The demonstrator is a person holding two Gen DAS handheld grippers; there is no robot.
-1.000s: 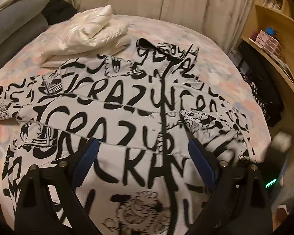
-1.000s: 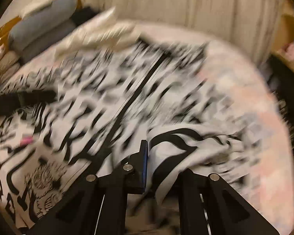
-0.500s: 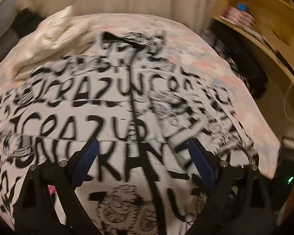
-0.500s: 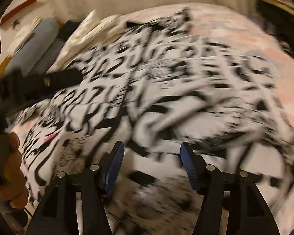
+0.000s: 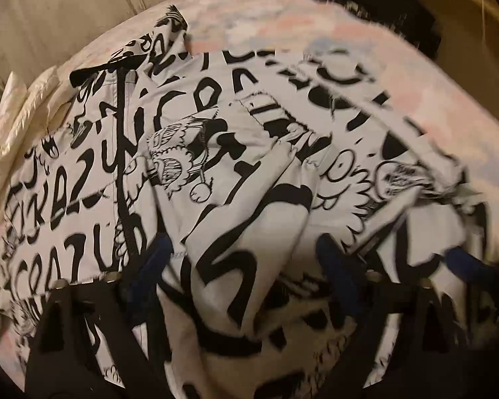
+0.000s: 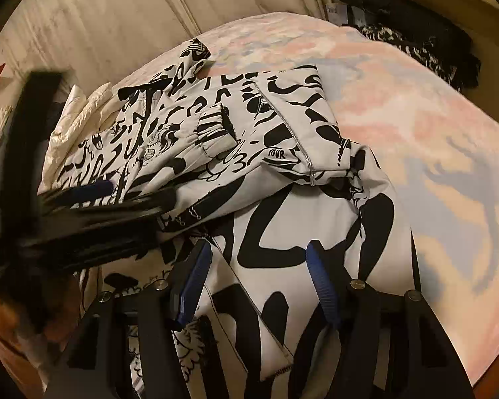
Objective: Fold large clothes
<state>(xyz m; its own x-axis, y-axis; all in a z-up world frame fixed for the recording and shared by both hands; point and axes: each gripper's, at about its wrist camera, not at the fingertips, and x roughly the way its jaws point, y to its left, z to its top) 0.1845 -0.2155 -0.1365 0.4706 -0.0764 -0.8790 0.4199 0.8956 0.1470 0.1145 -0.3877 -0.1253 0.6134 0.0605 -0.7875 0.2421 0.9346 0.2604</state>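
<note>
My right claw [image 6: 259, 276] is open now, with its two blue pads apart over the jacket [image 6: 249, 153] and pressing on nothing; a second ago it was pinched on the sleeve, so I have let the sleeve go. The sleeve [image 6: 216, 129] now lies folded across the front of the jacket, its cuff resting near the black zipper [image 5: 121, 153]. The jacket, white with black letters and drawings, is spread on the bed [image 6: 415, 106], whose cover is pink and pale blue, and a cream garment [image 5: 20, 116] lies touching its far left side. My left claw [image 5: 246, 266] has come over from the middle of the jacket to the folded side, and its jaws are closing at this moment; a raised ridge of the cloth stands between the blue pads, but they do not press on it yet, as far as I can tell through the blur. In the right view this left claw [image 6: 116, 196] is a dark smear just beside the folded part. I judge that one side is folded in, and the other sleeve is not yet done.
</note>
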